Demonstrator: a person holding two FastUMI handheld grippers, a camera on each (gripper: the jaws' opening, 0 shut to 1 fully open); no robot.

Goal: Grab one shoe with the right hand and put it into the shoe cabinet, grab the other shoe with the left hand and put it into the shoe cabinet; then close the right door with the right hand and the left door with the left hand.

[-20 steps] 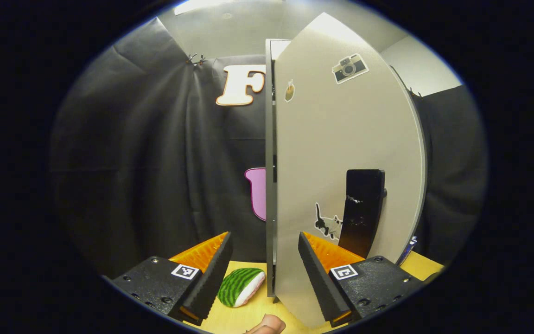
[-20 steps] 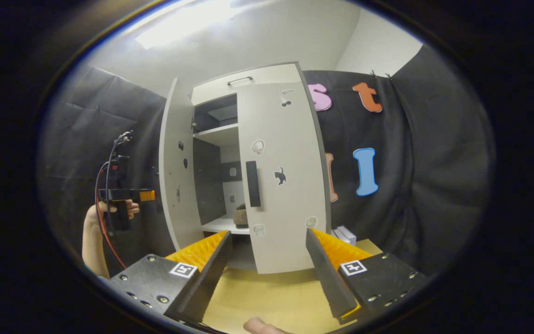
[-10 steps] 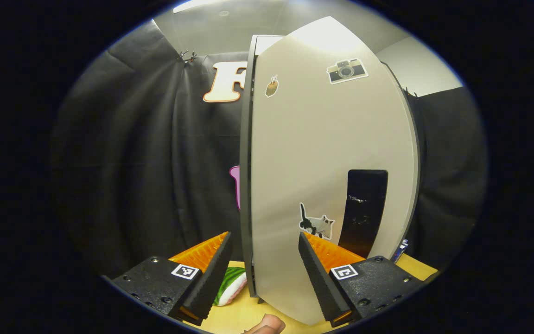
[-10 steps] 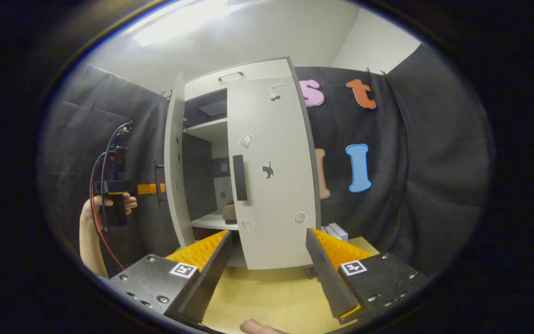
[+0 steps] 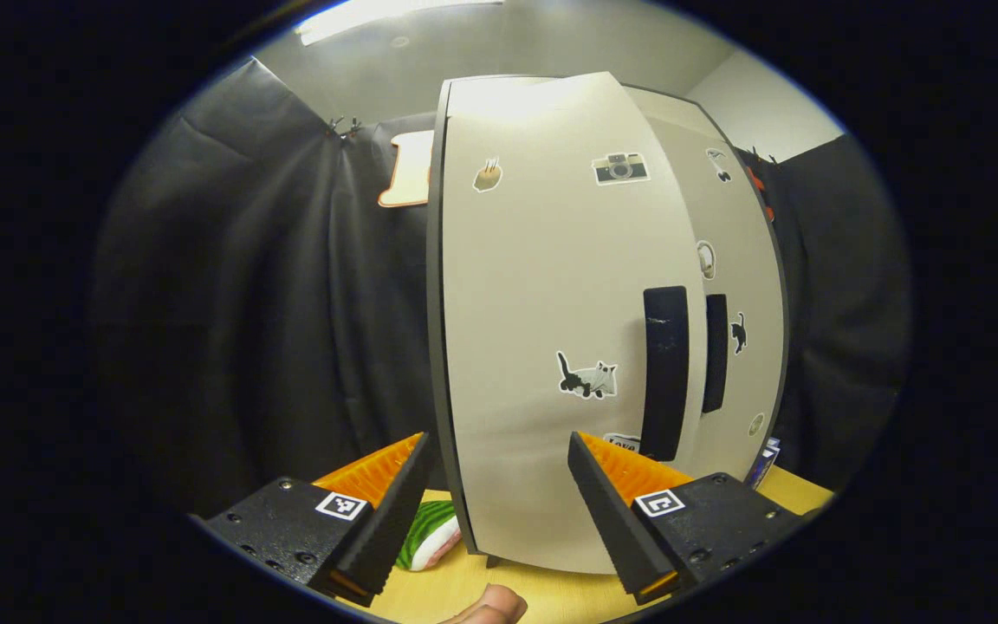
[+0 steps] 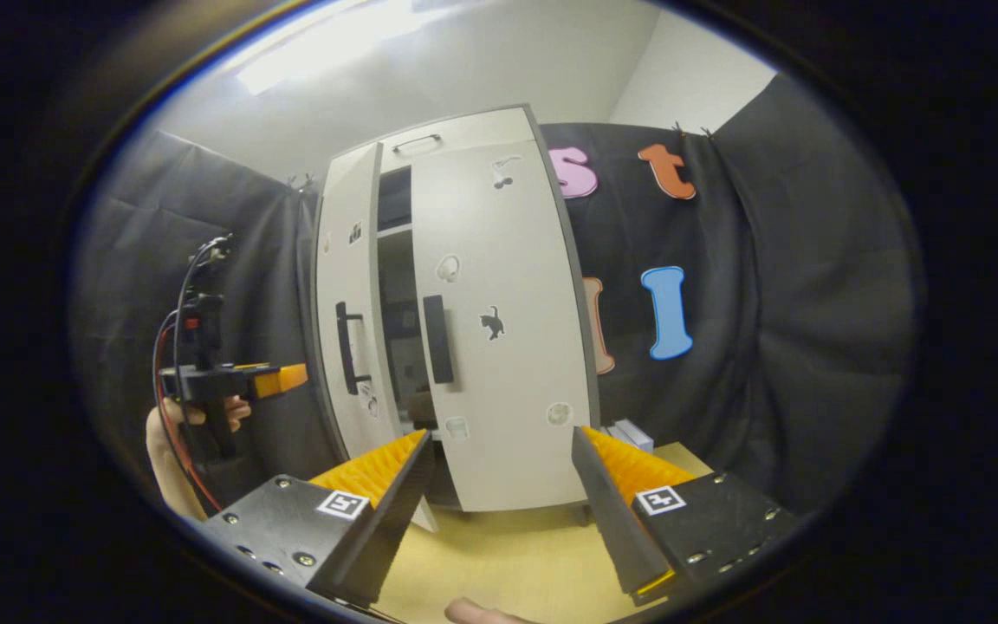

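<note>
Left hand-held gripper is level with its fingers spread wide and nothing between them, gripped from below by a hand with a bare forearm, while the right hand-held gripper is likewise level, fingers wide apart and empty, a fingertip showing beneath it.

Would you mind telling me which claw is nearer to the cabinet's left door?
The left claw: it sits just beside the left door, level with its handle. The right claw hangs back, facing the right door.
</note>
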